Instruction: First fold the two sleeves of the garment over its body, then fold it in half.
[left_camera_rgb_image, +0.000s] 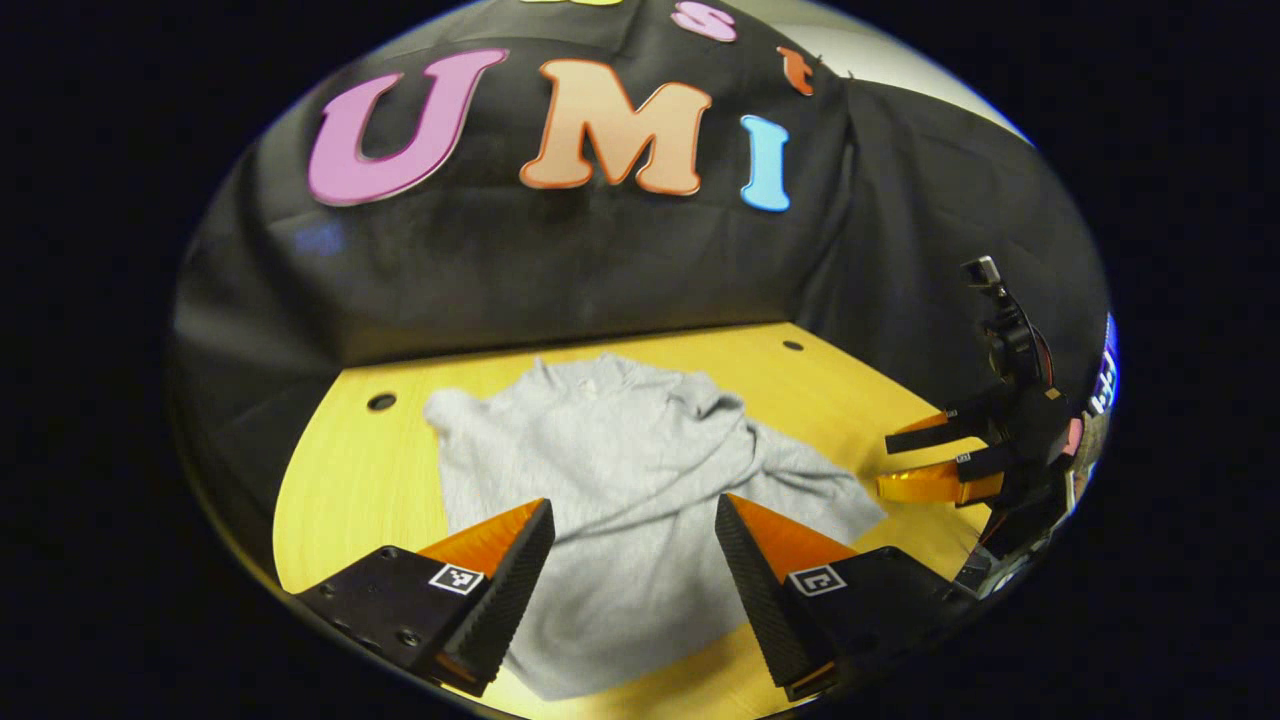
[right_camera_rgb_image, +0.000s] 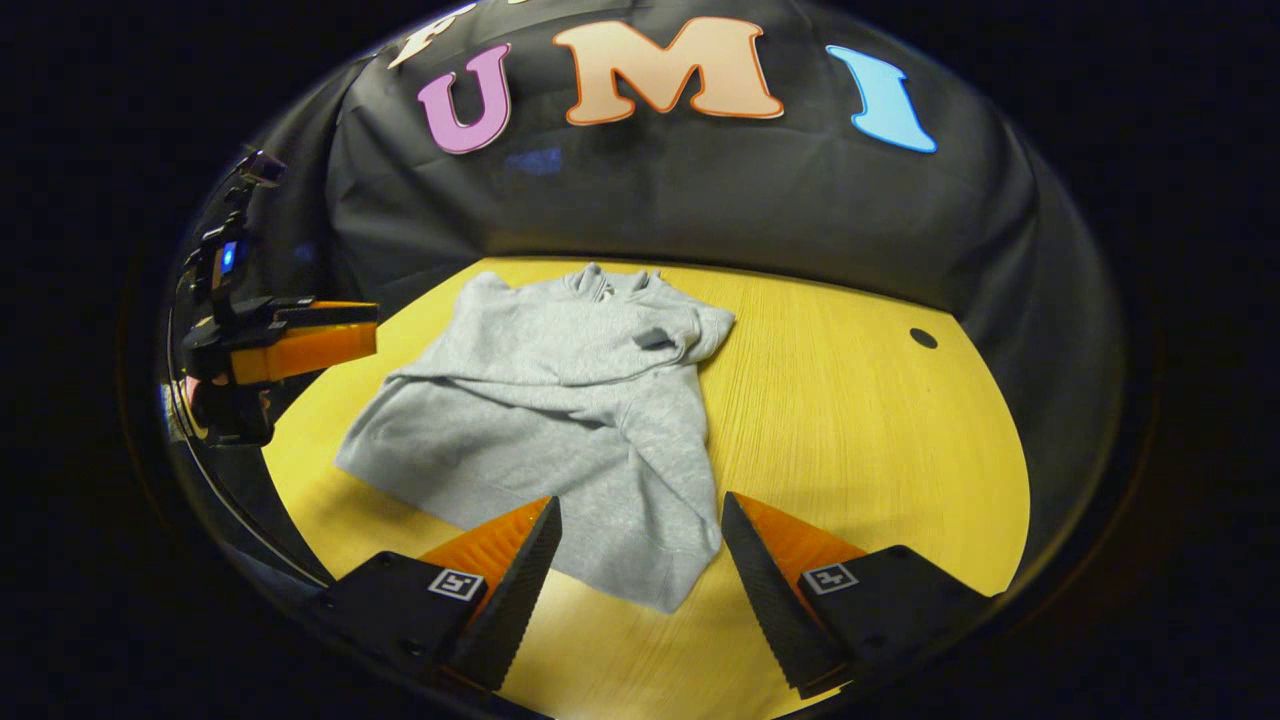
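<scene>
Garment (left_camera_rgb_image: 620, 480) lies on counter (right_camera_rgb_image: 860, 420), rumpled, just ahead of both my jaws; one sleeve (right_camera_rgb_image: 640, 470) seems folded across body. Left gripper (left_camera_rgb_image: 633, 560) and right gripper (right_camera_rgb_image: 640, 570): jaws spread, empty. Sleeve-folding step, I judge; next needs pinching remaining sleeve.

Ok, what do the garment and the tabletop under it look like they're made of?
The garment looks like a soft grey knit, probably cotton jersey or fleece: matte, heathered, bunching into loose folds. The tabletop looks like wood or a wood-look laminate: yellow, smooth, with fine straight grain lines and a slight sheen. Which one can't be told.
</scene>
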